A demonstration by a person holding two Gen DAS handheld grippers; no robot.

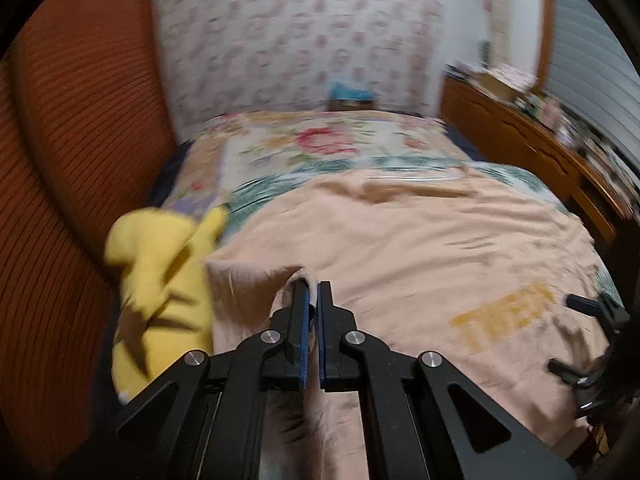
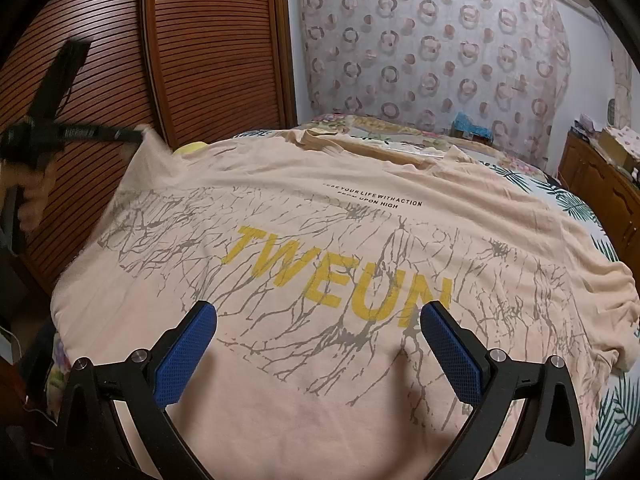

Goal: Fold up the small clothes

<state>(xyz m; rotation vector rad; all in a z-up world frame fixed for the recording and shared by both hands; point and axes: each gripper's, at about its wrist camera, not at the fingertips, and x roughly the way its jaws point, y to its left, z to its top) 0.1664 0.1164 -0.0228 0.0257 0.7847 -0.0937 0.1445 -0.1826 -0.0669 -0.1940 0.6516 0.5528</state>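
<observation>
T-shirt [image 2: 320, 248], peach, spread flat over bed [image 2: 576, 204] with floral and leaf-print cover; printed side up, yellow "TWEUN" lettering and grey crack pattern across chest, small black text line above. Collar end toward far side of bed, hem end nearest right wrist camera.

Left gripper [image 1: 313, 285]: jaws pressed together, pinching edge of T-shirt's left side. Fold of peach cloth draped over tip of left finger [image 1: 299, 300], rest of garment trailing away to right and forward. Same grip seen from right wrist view at far left, left gripper [image 2: 140, 133] holding corner of cloth raised clear of bed, fabric pulled up into a peak toward it. Hand [image 2: 34, 196] behind it, partly cut off by frame edge (blurred).

Right gripper [image 2: 318, 322]: jaws spread wide, blue pads [image 2: 186, 354] apart, nothing between them pressed. Hovering over lower part of T-shirt, with last letters of yellow print lying between the fingertips; contact with cloth cannot be told.

Yellow plush toy [image 1: 160, 280] at left edge of bed, just beside lifted cloth, blurred in left view; only a sliver of it visible past the raised corner in right view.

Louvred wooden doors [image 2: 212, 40] along left side. Ring-patterned curtain [image 2: 432, 52] behind head of bed. Wooden cabinet [image 2: 600, 192] at right, cluttered top.
</observation>
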